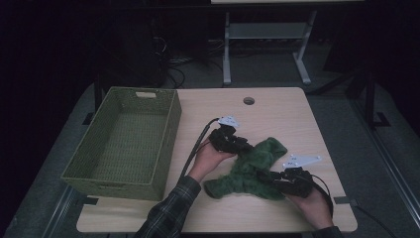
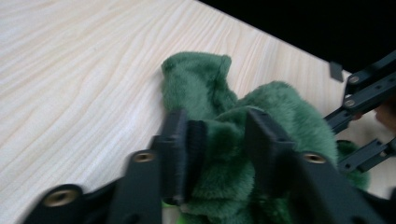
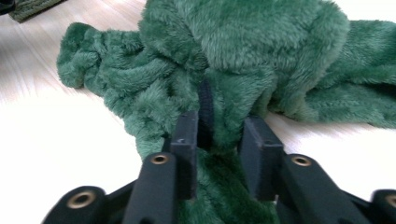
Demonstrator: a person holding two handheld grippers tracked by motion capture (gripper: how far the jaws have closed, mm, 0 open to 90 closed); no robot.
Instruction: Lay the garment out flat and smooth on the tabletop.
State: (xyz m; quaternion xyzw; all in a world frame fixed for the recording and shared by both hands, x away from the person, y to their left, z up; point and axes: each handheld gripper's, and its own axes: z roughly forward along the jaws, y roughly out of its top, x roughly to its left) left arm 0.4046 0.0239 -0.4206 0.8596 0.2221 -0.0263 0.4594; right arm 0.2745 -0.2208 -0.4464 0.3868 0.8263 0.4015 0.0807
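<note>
A crumpled green fleece cloth (image 1: 250, 168) lies on the counter (image 1: 277, 114), right of the woven green basket (image 1: 126, 141). The left tongs (image 2: 219, 140) pinch a fold at the cloth's upper left edge. The right tongs (image 3: 219, 135) pinch a bunched fold at its lower right, both sets partly closed with fleece between them.
</note>
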